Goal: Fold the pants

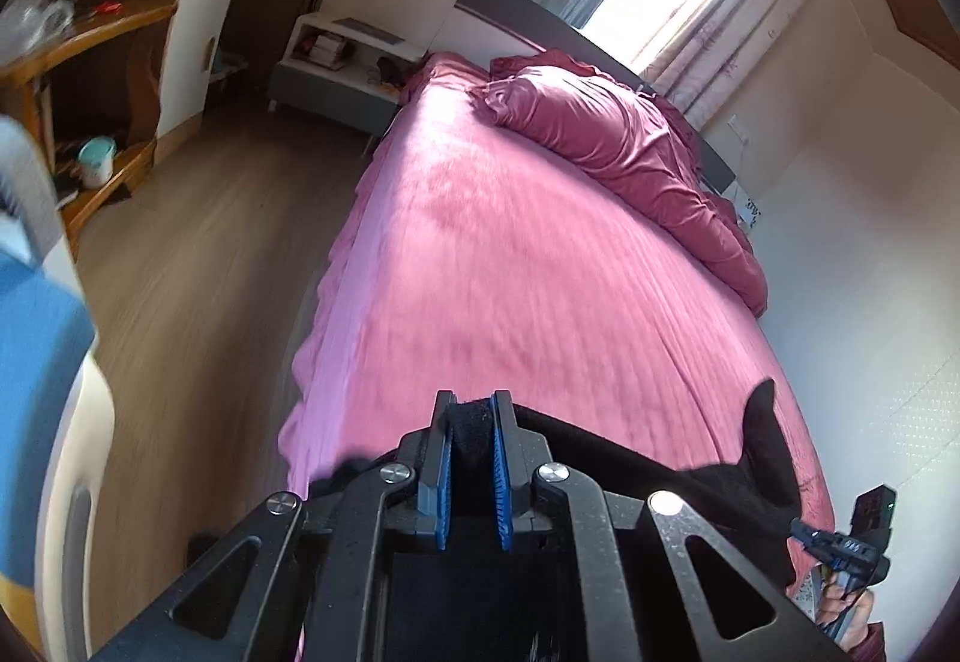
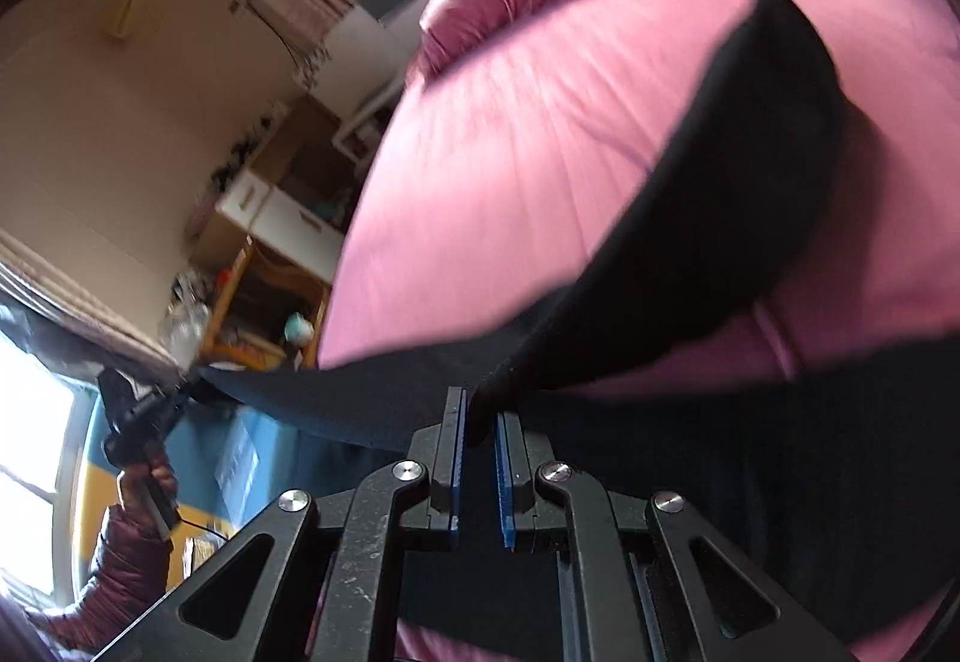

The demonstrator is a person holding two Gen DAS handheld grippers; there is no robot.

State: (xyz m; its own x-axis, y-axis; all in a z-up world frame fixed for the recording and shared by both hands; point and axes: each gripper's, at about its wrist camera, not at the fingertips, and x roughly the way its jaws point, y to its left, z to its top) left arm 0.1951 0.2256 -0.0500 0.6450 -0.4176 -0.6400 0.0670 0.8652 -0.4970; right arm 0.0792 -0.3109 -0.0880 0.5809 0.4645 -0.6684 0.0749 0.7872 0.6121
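Closest in, the left tool point(image 1: 474, 410) is pinching a fold of the black pants point(image 1: 690, 470). The right tool point(image 2: 480, 416) is clamped on the same garment, cloth wedged between its blue pads point(image 2: 461, 440). The pants hang stretched between them over the pink bed point(image 1: 510, 242), one leg trailing toward one o'clock. Risk: thin bites could slip, or the loose leg could crumple. Farther, the duvet point(image 1: 612, 134) is bunched at twelve.

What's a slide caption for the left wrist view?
Left gripper clamps black pants above the pink bed.
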